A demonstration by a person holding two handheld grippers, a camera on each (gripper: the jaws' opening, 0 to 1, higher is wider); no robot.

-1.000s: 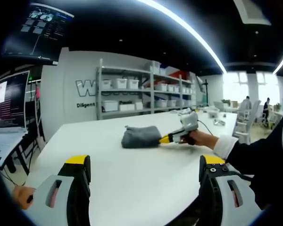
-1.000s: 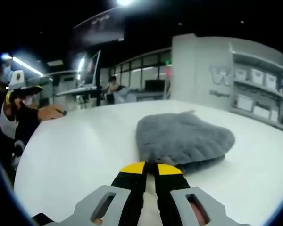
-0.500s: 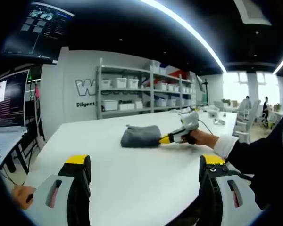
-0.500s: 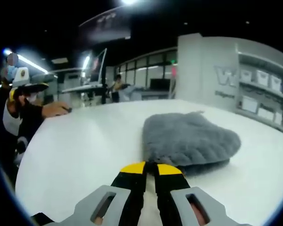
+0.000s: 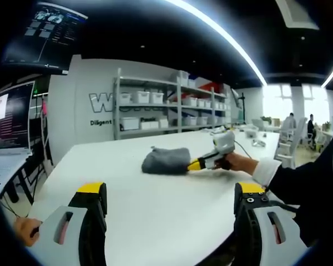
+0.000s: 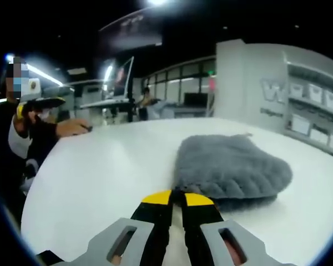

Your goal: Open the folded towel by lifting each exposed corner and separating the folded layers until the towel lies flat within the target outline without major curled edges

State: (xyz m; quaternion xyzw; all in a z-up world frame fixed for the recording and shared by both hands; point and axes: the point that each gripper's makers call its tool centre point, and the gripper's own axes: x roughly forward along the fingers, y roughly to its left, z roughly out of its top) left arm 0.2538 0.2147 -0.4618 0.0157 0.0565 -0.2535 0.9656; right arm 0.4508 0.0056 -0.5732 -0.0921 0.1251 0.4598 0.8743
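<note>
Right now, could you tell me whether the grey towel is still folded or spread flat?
Folded: the towel sits as a thick bundle with stacked layers at its near edge.

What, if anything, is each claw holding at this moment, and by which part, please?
The right claw is shut on the grey towel, pinching its near edge. The left claw is open, holding nothing.

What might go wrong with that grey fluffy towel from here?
The right gripper, shut at the folded grey fluffy towel's near edge, may have pinched every layer, so lifting could drag the whole bundle along the white table. The left gripper hangs open, apart from it, holding nothing down.
</note>
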